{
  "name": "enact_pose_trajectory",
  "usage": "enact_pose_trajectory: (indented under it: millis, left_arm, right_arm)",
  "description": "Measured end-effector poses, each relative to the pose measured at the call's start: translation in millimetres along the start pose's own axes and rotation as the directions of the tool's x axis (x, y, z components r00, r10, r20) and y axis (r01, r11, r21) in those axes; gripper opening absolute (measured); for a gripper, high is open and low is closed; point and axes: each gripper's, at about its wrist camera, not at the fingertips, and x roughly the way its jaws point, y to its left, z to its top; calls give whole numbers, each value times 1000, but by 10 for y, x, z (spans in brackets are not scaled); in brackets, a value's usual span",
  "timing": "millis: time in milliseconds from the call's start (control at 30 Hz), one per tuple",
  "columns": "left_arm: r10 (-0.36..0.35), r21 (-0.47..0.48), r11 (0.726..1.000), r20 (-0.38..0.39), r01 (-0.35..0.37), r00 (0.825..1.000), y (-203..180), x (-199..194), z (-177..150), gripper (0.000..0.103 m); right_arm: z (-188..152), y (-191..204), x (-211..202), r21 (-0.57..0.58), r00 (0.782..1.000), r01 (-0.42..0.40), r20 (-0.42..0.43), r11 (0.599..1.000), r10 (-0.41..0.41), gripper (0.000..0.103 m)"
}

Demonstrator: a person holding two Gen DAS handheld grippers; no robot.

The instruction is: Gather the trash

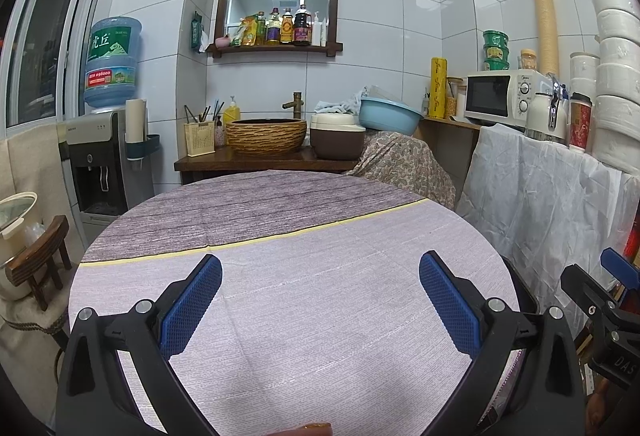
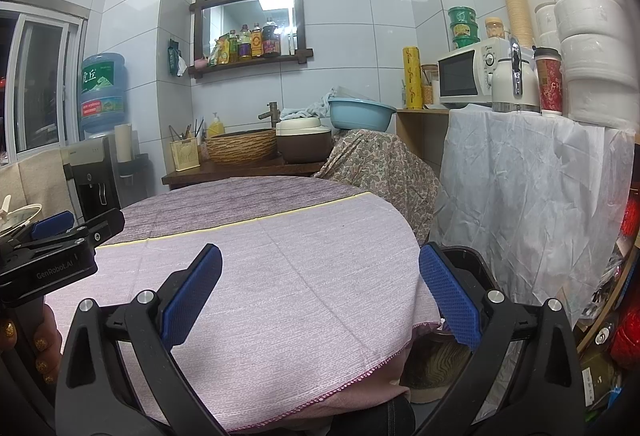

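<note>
The blue-padded fingers (image 1: 192, 306) of the left gripper (image 1: 320, 302) are spread wide with nothing between them, above the round table (image 1: 280, 228) and its pale cloth; the right gripper (image 2: 320, 296) is likewise spread wide, over the table's right edge. No trash shows on the cloth near either gripper. Farther back stand a woven basin (image 1: 266, 135), a water dispenser (image 1: 100, 156) and a microwave (image 1: 502, 96).

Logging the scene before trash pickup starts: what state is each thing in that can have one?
left hand-held gripper: open, holding nothing, over the table.
right hand-held gripper: open, holding nothing, at the table's right edge.
round table: covered by a cloth, no trash visible on it.
microwave: door shut.
blue basin: upright, resting tilted on a covered heap.
water jug: upside down on the dispenser.
</note>
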Motion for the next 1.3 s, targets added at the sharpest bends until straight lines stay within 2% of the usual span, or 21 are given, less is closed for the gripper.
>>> enact_pose_trajectory:
  millis: [1300]
  left_arm:
    - [8, 6, 1000, 16, -8, 1000, -20, -42, -13, 98]
  right_arm:
    - [4, 2, 1, 0, 1000, 0, -1, 1000, 0, 97]
